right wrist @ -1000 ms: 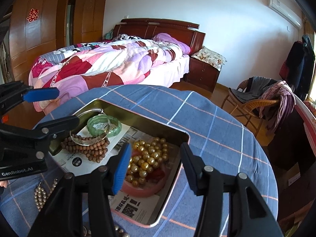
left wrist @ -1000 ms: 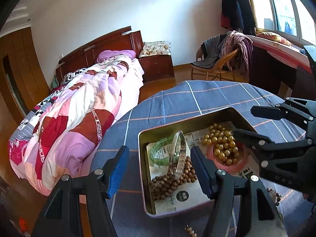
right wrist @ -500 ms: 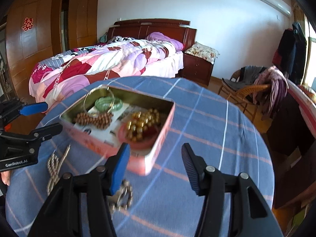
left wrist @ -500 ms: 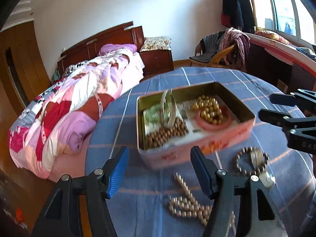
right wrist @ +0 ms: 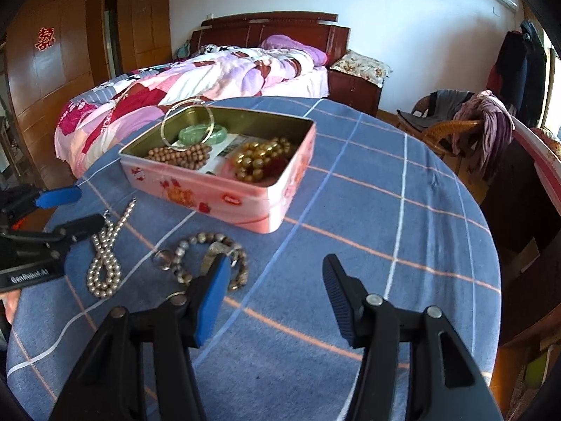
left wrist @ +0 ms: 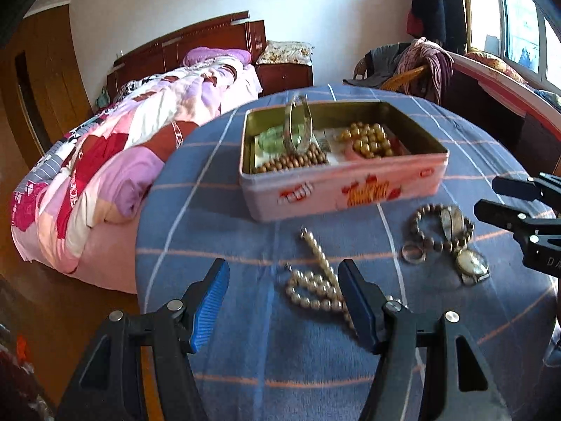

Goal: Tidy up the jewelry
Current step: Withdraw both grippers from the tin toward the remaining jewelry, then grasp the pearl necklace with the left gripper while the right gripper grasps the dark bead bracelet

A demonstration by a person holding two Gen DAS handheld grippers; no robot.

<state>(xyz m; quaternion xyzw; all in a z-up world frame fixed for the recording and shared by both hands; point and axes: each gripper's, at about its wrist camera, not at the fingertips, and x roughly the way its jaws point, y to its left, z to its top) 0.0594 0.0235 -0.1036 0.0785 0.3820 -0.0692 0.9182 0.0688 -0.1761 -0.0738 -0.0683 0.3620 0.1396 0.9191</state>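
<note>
The right hand-held gripper (right wrist: pixel 275 286) is hiding part of the bead bracelet (right wrist: pixel 210 258) on the worktop (right wrist: pixel 368 210), both it and the left hand-held gripper (left wrist: pixel 284 301) gaping empty, while the tin (left wrist: pixel 347 189) is holding bangles and beads.

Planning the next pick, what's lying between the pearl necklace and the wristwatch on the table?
A small silver ring lies on the cloth between the pearl necklace and wristwatch, in the left wrist view.

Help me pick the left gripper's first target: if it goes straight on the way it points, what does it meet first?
Probably the pearl necklace on the tablecloth, just ahead of the open left gripper; depth is uncertain.
</note>
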